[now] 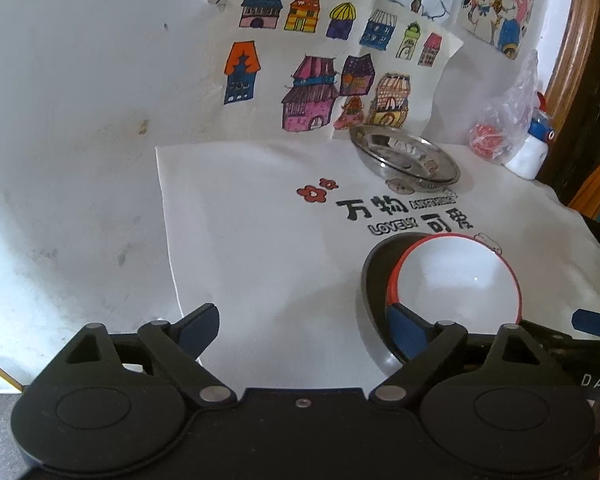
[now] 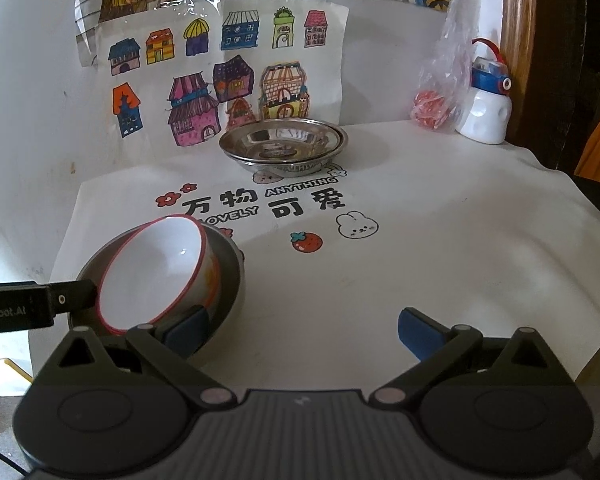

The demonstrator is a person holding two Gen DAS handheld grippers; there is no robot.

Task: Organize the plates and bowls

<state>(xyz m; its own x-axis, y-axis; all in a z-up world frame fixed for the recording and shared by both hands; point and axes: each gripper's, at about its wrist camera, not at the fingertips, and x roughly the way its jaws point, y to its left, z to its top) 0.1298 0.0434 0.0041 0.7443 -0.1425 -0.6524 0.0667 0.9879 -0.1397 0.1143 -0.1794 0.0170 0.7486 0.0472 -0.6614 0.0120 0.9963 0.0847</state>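
The white bowl [image 2: 156,272] is leaning tilted inside the grey bowl [image 2: 232,276], low on the cloth [image 2: 420,260], sitting between both grippers. The left gripper [image 1: 306,330] and right gripper [image 2: 304,330] are gaping, gripping nothing, equally near.

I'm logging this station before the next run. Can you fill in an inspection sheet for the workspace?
Surface: white printed cloth over the table, lightly creased.
Job's things: red-rimmed white bowl lying tilted in a dark bowl; stacked steel plates at the back.
Clutter: plastic bag and white bottle, back right corner.
Grippers: left gripper open, empty; right gripper open, empty.
Cables: nothing seen.
Surroundings: children's drawings on the white wall; wooden frame on the right.
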